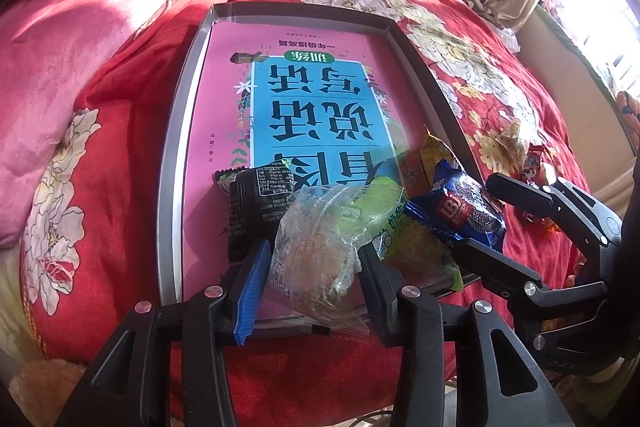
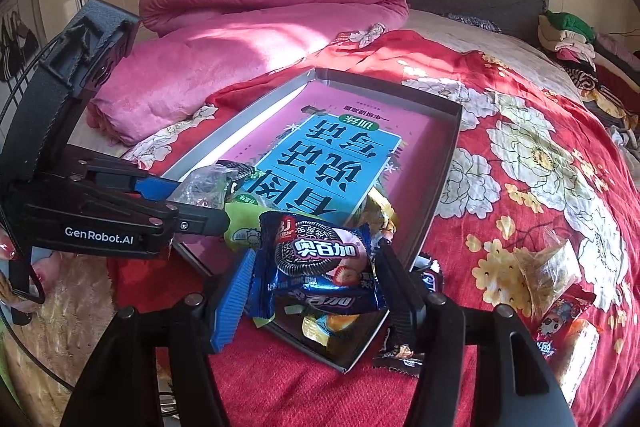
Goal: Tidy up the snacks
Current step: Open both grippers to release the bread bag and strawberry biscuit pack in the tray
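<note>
A shallow grey tray (image 1: 176, 163) lies on the red flowered bedspread with a pink and blue book (image 1: 316, 99) in it. Snacks pile at its near end: a black pack (image 1: 256, 211), a green pack (image 1: 372, 219) and a yellow one (image 1: 436, 151). My left gripper (image 1: 316, 279) stands open, with a clear-wrapped pastry (image 1: 316, 239) loose between its fingers on the tray's near edge. My right gripper (image 2: 316, 279) is shut on a blue cookie pack (image 2: 320, 255), held over the tray's near right corner (image 2: 348, 363).
Loose snacks lie on the bedspread right of the tray: a clear bag (image 2: 548, 275), a red cartoon pack (image 2: 560, 315) and a brown wrapper (image 2: 400, 355). A rolled pink quilt (image 2: 240, 27) lies behind, and a clothes pile (image 2: 568, 39) sits far right.
</note>
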Action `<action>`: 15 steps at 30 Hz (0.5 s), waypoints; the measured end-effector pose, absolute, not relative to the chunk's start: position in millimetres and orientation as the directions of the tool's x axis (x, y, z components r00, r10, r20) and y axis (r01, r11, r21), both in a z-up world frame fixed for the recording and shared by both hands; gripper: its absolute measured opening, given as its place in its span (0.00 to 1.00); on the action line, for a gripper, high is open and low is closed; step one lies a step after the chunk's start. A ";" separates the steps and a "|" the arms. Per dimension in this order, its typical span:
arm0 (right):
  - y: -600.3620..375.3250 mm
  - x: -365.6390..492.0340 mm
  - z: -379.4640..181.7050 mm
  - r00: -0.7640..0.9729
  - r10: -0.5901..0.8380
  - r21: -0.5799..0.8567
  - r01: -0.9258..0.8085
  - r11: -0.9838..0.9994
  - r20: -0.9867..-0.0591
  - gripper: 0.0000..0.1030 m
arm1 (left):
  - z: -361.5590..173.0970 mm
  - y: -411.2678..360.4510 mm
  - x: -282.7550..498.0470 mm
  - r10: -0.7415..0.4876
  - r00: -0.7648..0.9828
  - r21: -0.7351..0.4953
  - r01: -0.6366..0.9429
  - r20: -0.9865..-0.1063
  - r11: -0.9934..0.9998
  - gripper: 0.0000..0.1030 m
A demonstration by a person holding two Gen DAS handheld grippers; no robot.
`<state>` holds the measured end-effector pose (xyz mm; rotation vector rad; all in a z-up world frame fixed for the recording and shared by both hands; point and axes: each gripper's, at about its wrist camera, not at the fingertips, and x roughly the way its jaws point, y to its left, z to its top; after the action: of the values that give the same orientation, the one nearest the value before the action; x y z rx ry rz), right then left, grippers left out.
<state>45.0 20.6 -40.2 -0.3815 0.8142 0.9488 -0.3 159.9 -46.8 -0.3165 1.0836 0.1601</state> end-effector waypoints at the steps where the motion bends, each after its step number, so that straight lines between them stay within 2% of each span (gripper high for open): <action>1: 19.8 46.1 -40.7 0.323 0.564 0.055 -0.833 0.551 -0.760 0.60 | -46.2 159.8 -0.3 -0.026 0.465 -0.175 -0.281 -0.885 0.944 0.50; 7: 18.2 46.4 -37.4 0.324 0.576 0.066 -0.831 0.553 -0.750 0.60 | -42.3 158.3 -0.8 -0.019 0.481 -0.171 -0.275 -0.877 0.946 0.55; 15: 14.9 44.5 -30.7 0.334 0.592 0.069 -0.830 0.553 -0.733 0.64 | -30.8 158.7 -3.9 -0.016 0.529 -0.184 -0.267 -0.849 0.946 0.57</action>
<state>44.5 14.9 -30.7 -0.3462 0.7900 0.9523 -3.9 158.7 -30.8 -0.3086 1.0064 0.1529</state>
